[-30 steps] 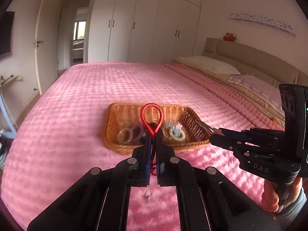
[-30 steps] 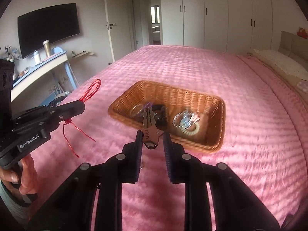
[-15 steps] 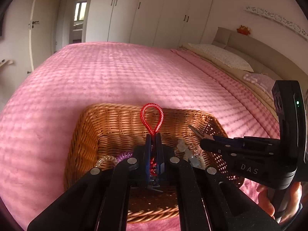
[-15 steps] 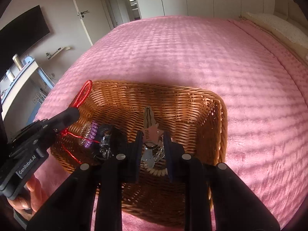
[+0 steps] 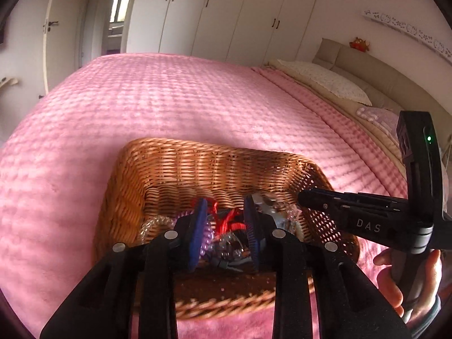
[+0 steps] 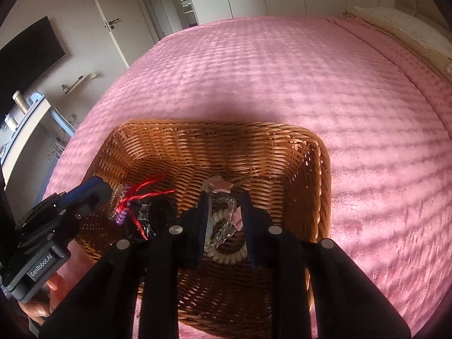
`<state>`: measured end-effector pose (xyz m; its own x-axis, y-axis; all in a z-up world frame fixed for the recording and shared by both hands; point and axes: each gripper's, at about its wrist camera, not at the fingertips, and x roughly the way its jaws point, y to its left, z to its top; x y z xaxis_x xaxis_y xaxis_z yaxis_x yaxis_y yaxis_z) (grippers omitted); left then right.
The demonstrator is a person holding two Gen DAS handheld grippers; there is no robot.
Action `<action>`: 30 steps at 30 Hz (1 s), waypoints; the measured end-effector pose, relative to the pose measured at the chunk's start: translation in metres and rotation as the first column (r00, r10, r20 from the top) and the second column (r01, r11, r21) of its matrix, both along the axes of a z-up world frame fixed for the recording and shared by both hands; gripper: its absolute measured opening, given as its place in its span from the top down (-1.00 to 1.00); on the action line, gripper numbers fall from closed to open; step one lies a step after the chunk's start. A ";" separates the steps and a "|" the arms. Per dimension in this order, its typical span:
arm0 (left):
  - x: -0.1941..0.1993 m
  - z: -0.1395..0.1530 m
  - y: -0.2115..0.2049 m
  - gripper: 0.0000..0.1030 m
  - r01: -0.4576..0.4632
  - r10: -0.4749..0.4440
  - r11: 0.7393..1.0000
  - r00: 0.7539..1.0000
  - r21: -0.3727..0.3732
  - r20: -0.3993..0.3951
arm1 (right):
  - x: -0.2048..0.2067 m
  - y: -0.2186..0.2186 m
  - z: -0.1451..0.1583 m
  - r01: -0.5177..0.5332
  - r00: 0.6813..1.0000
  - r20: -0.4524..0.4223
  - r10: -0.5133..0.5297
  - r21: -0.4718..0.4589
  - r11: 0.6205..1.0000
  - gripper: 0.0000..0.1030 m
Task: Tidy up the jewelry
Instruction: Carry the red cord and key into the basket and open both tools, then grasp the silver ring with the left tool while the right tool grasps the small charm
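Bedroom with white wardrobes (image 5: 226, 14) at the far wall; a pink quilt (image 5: 169, 99) covers the bed and carries a wicker basket (image 5: 214, 163), above which both grippers are held.

Left wrist view: the left gripper (image 5: 226, 214) has its jaws spread apart, nothing between them. A red cord (image 5: 226, 221) lies in the gap between the two fingers, down on the basket's contents and free of both pads. A purple coil band (image 5: 207, 238) sits against the inner side of the left finger, with a clear coil band (image 5: 154, 226) further left of it. Glittering pieces lie below the cord, too blurred to name. The right gripper (image 5: 302, 197) enters from the right, its tip over the basket's right end; the hand (image 5: 406, 279) holds its handle.

Right wrist view: the right gripper (image 6: 224, 197) is likewise spread, gripping nothing. A pink star clip (image 6: 219, 186) lies just ahead of the fingertips on the basket floor. Between the fingers lie a clear bead bracelet (image 6: 226, 223) and a cream coil band (image 6: 228, 255). To the left of the fingers, the red cord (image 6: 141, 189) rests over a dark heap beside the left gripper's blue pad (image 6: 90, 189).
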<state>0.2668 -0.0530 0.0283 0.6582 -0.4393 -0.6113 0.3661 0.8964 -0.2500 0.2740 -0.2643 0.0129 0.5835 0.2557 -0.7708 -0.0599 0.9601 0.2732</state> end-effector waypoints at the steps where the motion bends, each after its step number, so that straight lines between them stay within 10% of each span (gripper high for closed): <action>1: -0.008 0.005 0.005 0.50 0.001 -0.001 1.000 1.000 -0.011 0.009 | -0.008 0.000 0.005 -0.006 1.000 0.010 0.006 0.008 1.000 0.59; 11: -0.092 0.030 0.049 0.20 -0.018 0.022 0.998 0.998 -0.065 0.057 | -0.102 0.035 0.038 -0.140 0.985 0.103 0.136 0.040 0.989 0.58; 19: -0.143 -0.001 0.075 -0.14 -0.021 0.022 0.997 1.000 -0.073 0.022 | -0.139 0.065 0.006 -0.200 0.978 0.069 0.195 0.068 0.978 0.37; 30: -0.148 -0.061 0.070 0.14 0.082 -0.086 0.996 0.992 -0.047 -0.097 | -0.135 0.087 -0.053 -0.215 0.977 0.004 0.215 0.047 0.976 0.38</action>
